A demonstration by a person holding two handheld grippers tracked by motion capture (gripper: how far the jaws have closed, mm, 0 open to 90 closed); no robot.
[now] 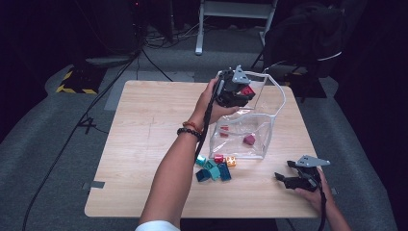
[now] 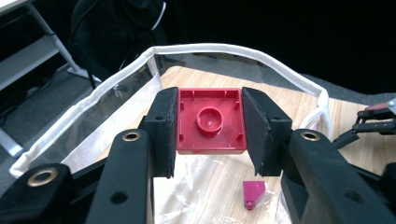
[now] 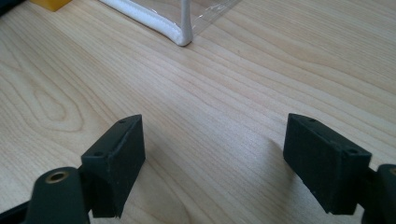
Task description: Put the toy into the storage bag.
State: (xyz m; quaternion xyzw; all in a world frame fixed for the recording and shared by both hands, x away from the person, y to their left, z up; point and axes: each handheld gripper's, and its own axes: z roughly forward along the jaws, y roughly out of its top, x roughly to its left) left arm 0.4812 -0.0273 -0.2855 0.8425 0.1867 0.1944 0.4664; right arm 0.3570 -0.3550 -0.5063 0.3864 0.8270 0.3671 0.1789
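The person was putting toy blocks into a clear bag (image 1: 250,134) that stood open on the wooden table (image 1: 144,144). The left gripper (image 1: 239,92) was up over the bag's mouth, and its jaws were squeezed tight on a red block (image 2: 209,120). In the left gripper view the block showed its hollow under side, and the bag's white rim (image 2: 233,50) curved all around behind it. So this looked like the dropping step: the block was lifted and was right above the opening. For the next move, the jaws would need to open up so the block could fall in, and the hand should be far enough past the rim that the block did not bump it and tumble out onto the table. The right gripper (image 1: 287,175) rested low near the front right corner of the table, with its jaws wide apart and nothing between them. Two blocks could be seen in the bag: a dark pink one (image 1: 248,139) on the bottom and a small red one (image 1: 224,131) near the left wall. In front of the bag sat a little pile of blocks (image 1: 215,168). It looked like about six: around four blue-green ones, one red and one orange, but they were tiny and bunched together, so that count was not sure.
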